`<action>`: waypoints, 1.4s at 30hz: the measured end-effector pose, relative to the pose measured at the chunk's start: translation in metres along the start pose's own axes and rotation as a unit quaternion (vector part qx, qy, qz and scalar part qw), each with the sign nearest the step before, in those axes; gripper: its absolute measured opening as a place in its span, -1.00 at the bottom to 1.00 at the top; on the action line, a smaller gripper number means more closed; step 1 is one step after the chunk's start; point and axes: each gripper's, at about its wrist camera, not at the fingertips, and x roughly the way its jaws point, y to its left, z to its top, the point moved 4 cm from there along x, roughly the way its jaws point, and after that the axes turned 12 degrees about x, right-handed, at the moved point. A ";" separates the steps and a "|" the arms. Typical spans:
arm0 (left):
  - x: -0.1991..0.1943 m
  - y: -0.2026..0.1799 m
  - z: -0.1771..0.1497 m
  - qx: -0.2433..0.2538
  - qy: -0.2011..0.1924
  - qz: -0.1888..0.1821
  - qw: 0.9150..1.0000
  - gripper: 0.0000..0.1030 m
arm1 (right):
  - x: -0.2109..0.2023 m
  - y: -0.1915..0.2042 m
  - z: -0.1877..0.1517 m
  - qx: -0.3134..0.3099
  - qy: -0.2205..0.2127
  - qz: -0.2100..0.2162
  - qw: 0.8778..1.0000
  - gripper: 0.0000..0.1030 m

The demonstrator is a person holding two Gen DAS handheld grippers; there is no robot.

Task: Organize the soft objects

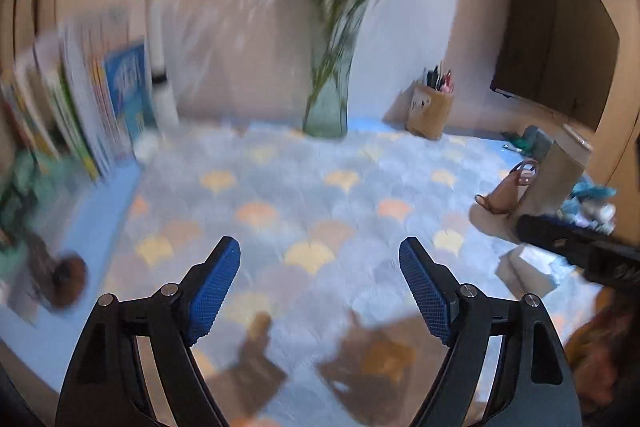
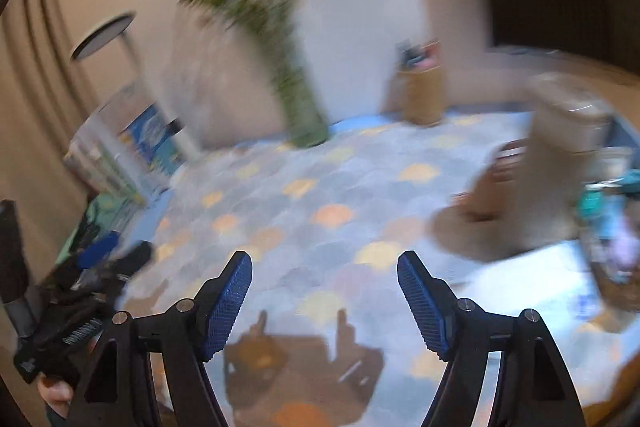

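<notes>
Both views are motion-blurred. My left gripper (image 1: 320, 257) is open and empty above a blue tablecloth with a shell pattern (image 1: 304, 187). My right gripper (image 2: 325, 269) is open and empty above the same cloth (image 2: 320, 195). A blue-and-white soft toy (image 1: 592, 203) lies at the right edge of the left wrist view, and as a teal and lilac blur in the right wrist view (image 2: 612, 219). A folded white cloth (image 1: 528, 267) lies near it, also in the right wrist view (image 2: 532, 283). A green soft item (image 1: 24, 183) and a brown round thing (image 1: 68, 275) lie at the left.
A glass vase of flowers (image 1: 326, 99) stands at the back, with a pen holder (image 1: 430, 111) to its right. Books (image 1: 100, 99) and a white lamp pole (image 1: 160, 59) stand at the left. A beige cylinder and a small brown bag (image 1: 508, 191) sit at the right.
</notes>
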 end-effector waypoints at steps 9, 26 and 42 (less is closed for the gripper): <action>0.065 0.024 -0.025 0.013 0.007 0.072 0.997 0.57 | 0.070 0.027 -0.011 -0.066 -0.083 -0.058 0.993 0.75; 0.116 0.032 -0.046 -0.021 0.066 0.048 0.996 0.57 | 0.139 -0.015 -0.022 -0.051 -0.044 -0.120 0.990 0.75; 0.125 0.035 -0.050 -0.023 0.101 0.050 0.993 0.57 | 0.139 -0.009 -0.026 -0.069 -0.046 -0.127 0.988 0.85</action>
